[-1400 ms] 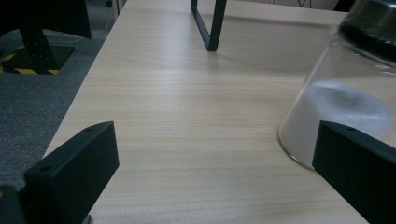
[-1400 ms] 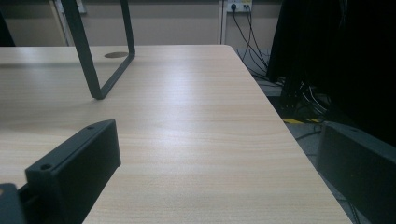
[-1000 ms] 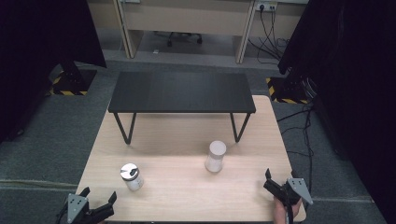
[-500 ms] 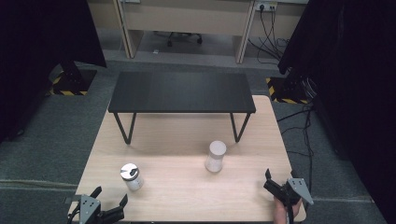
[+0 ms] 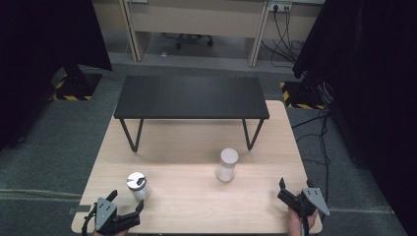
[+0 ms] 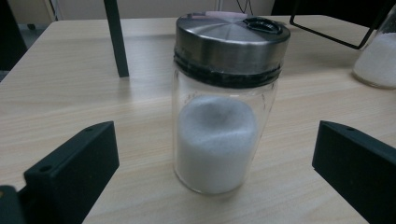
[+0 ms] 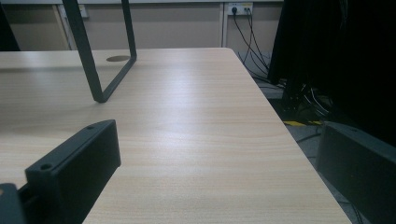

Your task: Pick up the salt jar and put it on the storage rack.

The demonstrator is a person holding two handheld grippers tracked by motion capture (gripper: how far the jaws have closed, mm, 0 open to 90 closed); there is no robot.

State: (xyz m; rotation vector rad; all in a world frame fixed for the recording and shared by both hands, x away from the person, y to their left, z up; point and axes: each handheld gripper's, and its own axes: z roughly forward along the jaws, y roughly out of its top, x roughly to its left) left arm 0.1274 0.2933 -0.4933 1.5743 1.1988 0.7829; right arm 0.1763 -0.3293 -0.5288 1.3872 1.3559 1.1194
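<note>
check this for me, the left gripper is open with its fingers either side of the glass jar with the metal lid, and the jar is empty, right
Not quite: the glass jar isn't empty. The left gripper view shows white powder filling roughly its lower half, under the metal lid. The rest holds: the left gripper is open, with a finger on either side of the jar and not touching it.

Between my left gripper (image 5: 126,207) and the glass jar (image 6: 224,107) lies bare table (image 5: 196,196), and my jaws stand wide enough to pass either side of it. The white container (image 5: 226,164) stands well apart to its right. Ahead of my right gripper (image 5: 291,195) only the black shelf's leg (image 7: 95,56) rises, far left.
</note>
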